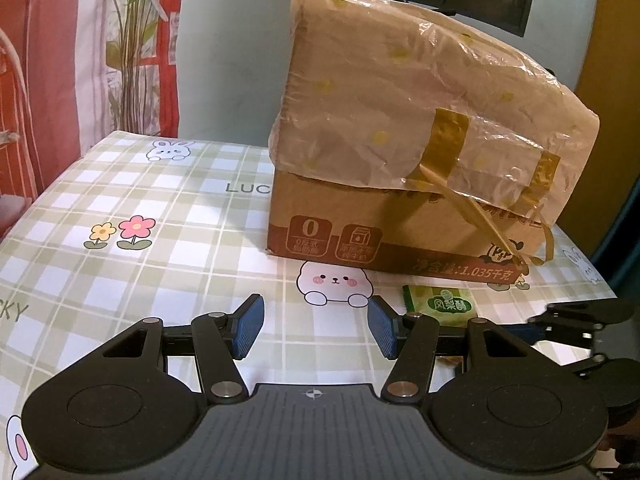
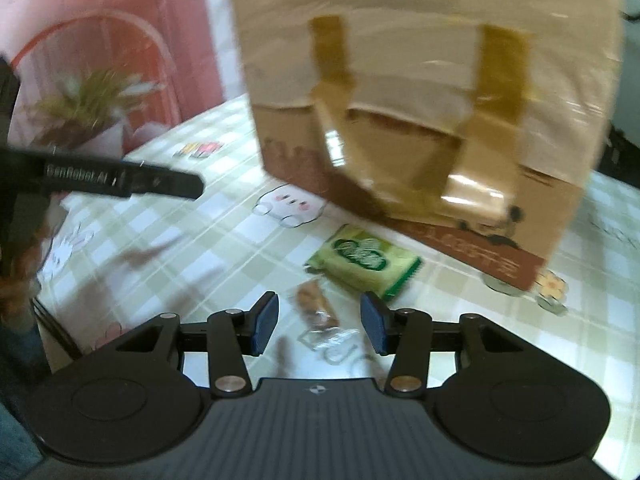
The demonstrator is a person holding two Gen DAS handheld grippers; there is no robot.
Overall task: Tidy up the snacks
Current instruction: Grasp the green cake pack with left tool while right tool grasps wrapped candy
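A green snack packet [image 1: 440, 300] lies on the table in front of a brown cardboard box [image 1: 400, 232] covered with a plastic bag. My left gripper [image 1: 316, 326] is open and empty, low over the table, left of the packet. In the blurred right wrist view the green packet [image 2: 362, 260] lies ahead of my right gripper [image 2: 319, 322], which is open and empty. A small clear-wrapped brown snack [image 2: 316, 308] lies between its fingertips on the table. The box [image 2: 420, 120] stands behind. The right gripper shows at the right edge of the left wrist view [image 1: 576, 324].
The table [image 1: 120, 200] has a green checked cloth with rabbits and flowers. A red and pink curtain [image 1: 60, 60] and a plant [image 1: 132, 40] stand behind it on the left. The left gripper's body [image 2: 120, 178] crosses the left of the right wrist view.
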